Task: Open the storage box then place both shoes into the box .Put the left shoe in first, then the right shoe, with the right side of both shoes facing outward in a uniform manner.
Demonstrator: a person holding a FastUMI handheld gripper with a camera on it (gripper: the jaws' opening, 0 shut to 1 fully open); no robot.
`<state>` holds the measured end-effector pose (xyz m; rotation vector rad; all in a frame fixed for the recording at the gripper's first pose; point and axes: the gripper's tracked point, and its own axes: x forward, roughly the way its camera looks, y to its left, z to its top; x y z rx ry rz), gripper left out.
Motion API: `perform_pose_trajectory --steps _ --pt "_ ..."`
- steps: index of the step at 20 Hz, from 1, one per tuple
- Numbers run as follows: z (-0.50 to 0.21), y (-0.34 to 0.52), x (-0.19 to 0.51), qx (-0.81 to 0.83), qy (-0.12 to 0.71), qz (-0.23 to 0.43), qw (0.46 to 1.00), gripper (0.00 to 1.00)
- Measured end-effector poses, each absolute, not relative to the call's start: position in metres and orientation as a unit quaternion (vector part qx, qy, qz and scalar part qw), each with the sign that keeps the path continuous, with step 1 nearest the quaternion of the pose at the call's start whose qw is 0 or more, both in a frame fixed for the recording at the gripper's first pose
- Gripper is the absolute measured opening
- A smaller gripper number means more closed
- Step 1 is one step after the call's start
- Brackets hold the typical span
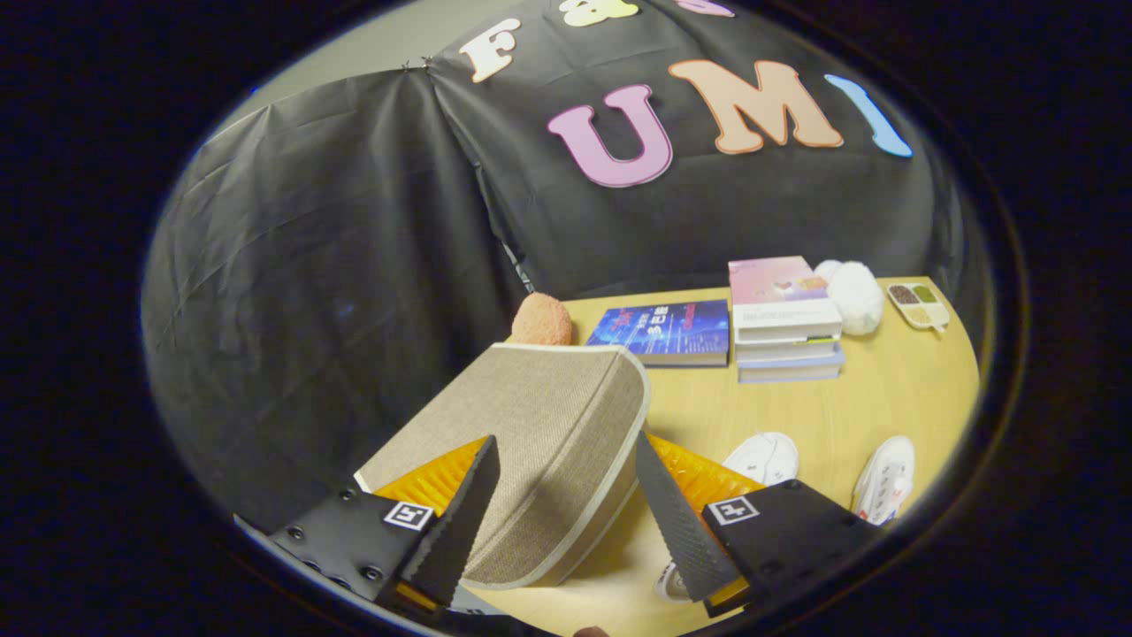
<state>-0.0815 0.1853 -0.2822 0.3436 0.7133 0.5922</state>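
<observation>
The storage box's beige fabric lid point(539, 433) with a pale rim is tilted up between the fingers of my gripper point(566, 509). The fingers stand wide apart, so the gripper is open. The left finger point(460, 522) overlaps the lid's lower left part. The right finger point(672, 513) lies just beside the lid's right rim; I cannot tell whether it touches. Two white shoes lie on the wooden table point(884, 389) beyond the right finger: one point(762, 457) close to it, the other point(886, 482) further right. The box's body is hidden under the lid.
Behind the lid sit an orange fuzzy ball point(541, 320) and a flat blue book point(668, 332). A stack of books point(783, 323), a white plush point(853, 296) and a small divided tray point(918, 305) stand at the table's far right.
</observation>
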Motion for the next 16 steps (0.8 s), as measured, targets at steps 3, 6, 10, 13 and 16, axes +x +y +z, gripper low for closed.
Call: perform_pose_trajectory --steps 3,6,10,13,16 --pt "-0.300 0.193 -0.088 0.178 0.365 0.290 0.867 0.97" --pt "-0.304 0.199 -0.089 0.212 0.373 0.293 0.855 0.97" --pt "-0.312 0.206 -0.097 0.296 0.399 0.298 0.815 0.99" --pt "-0.318 0.212 -0.099 0.371 0.423 0.289 0.775 1.00" --pt "-0.320 0.214 -0.104 0.416 0.440 0.284 0.744 1.00"
